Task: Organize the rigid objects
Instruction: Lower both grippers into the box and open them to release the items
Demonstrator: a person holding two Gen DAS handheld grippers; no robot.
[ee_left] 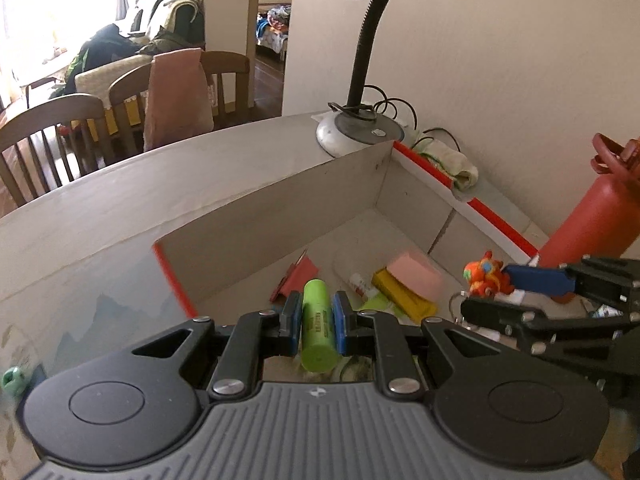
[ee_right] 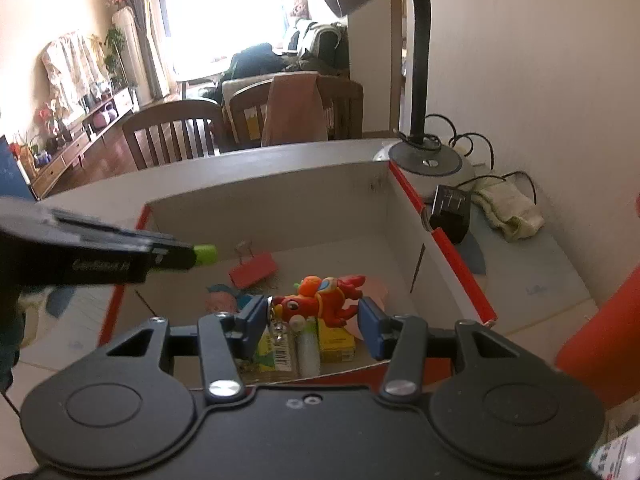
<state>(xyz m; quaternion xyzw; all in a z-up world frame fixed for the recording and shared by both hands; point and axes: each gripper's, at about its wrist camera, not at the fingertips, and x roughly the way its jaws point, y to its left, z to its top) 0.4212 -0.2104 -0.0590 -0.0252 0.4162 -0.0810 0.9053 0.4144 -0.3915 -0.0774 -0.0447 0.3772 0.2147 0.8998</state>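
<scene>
My left gripper (ee_left: 317, 322) is shut on a green highlighter (ee_left: 317, 330) and holds it over the near-left part of an open white box with red edges (ee_left: 176, 280). Its tip shows in the right wrist view (ee_right: 205, 253). My right gripper (ee_right: 314, 318) is open over the box (ee_right: 452, 264). An orange and red toy keychain (ee_right: 324, 296) sits between its blue pads, touching neither clearly; it also shows in the left wrist view (ee_left: 486, 278). Inside the box lie a red binder clip (ee_right: 254, 269), a yellow box (ee_left: 402, 294), a pink pad (ee_left: 414, 276) and a glue stick (ee_left: 362, 285).
A desk lamp stands at the box's far corner (ee_left: 358, 130). A red bottle (ee_left: 588, 220) stands right of the box. A black adapter (ee_right: 448, 216) and a pale cloth (ee_right: 506, 208) lie beside the lamp. Wooden chairs (ee_left: 44, 148) stand beyond the table edge.
</scene>
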